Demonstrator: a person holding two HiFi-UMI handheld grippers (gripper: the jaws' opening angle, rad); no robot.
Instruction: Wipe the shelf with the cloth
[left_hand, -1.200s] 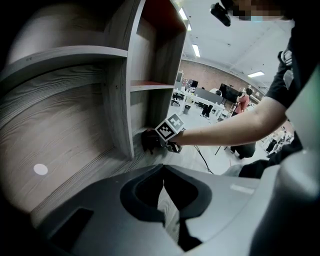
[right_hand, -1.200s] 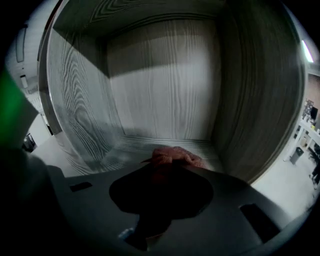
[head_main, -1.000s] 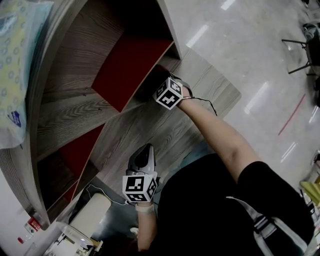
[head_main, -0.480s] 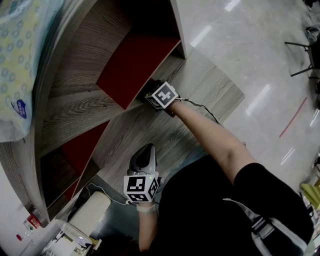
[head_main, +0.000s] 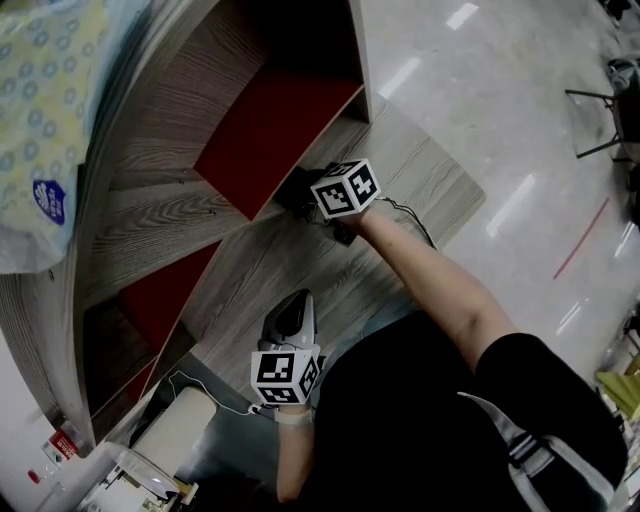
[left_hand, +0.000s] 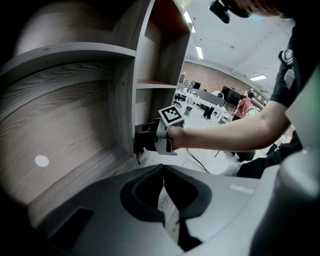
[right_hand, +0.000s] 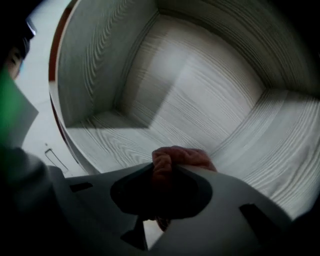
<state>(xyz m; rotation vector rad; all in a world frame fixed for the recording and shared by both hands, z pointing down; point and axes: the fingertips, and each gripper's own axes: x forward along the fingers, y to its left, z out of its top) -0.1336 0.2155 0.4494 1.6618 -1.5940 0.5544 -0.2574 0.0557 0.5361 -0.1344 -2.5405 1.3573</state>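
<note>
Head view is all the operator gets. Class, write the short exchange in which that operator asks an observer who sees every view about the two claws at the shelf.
Operator: Is the right claw holding anything? The shelf hides its tip from me.
Observer: Yes. The right gripper view shows it shut on a bunched pinkish cloth, facing the inner corner of a grey wood-grain shelf compartment.
Operator: And the left claw?
Observer: The left gripper view shows its jaws together at the tips, with nothing between them.

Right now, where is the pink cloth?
The cloth is squeezed in the right gripper, low and central in the right gripper view, at the open front of a wooden shelf cubby.
</note>
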